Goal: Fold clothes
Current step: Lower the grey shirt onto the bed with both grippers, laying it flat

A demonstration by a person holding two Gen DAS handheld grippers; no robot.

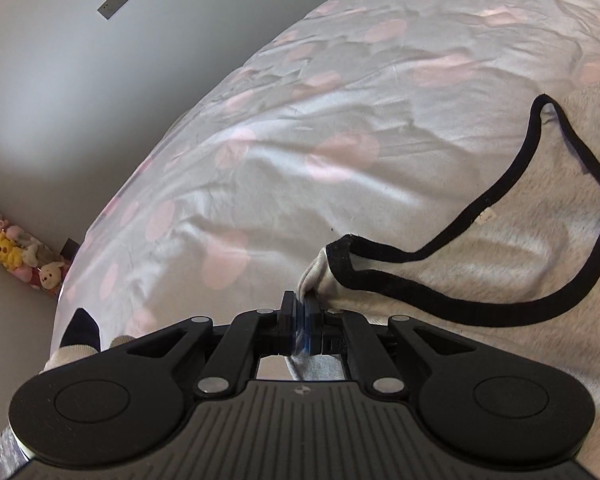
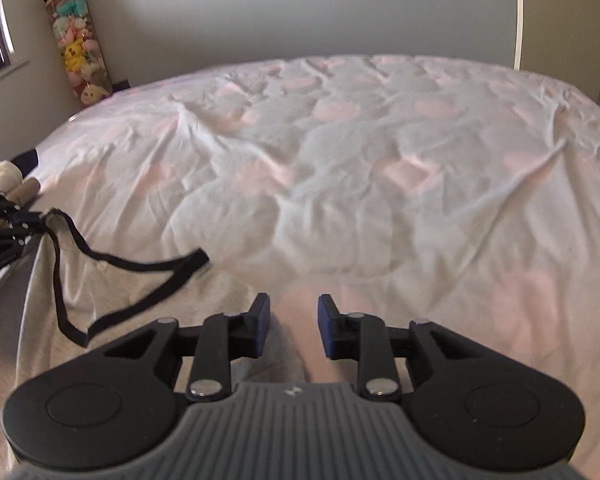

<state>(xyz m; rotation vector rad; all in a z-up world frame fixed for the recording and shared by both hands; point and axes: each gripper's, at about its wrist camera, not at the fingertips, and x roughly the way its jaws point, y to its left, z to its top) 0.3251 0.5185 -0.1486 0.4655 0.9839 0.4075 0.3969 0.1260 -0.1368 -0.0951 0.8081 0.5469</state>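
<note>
A light grey top [image 1: 500, 248] with black trim [image 1: 440, 254] lies on the bed. My left gripper [image 1: 301, 308] is shut on the garment's shoulder corner, beside the black-edged neckline. In the right wrist view the same top [image 2: 132, 304] spreads over the near left of the bed, its black trim [image 2: 140, 266] looping across it, and the left gripper [image 2: 18, 224] pinches it at the far left. My right gripper [image 2: 293, 312] is open, hovering over the garment's right edge, nothing between its blue pads.
The bed sheet [image 2: 380, 160] is white with pink dots and wrinkled, stretching wide ahead and right. A clear tube of plush toys [image 2: 78, 48] stands in the left corner by the wall. A cupboard door [image 2: 560, 16] is at the far right.
</note>
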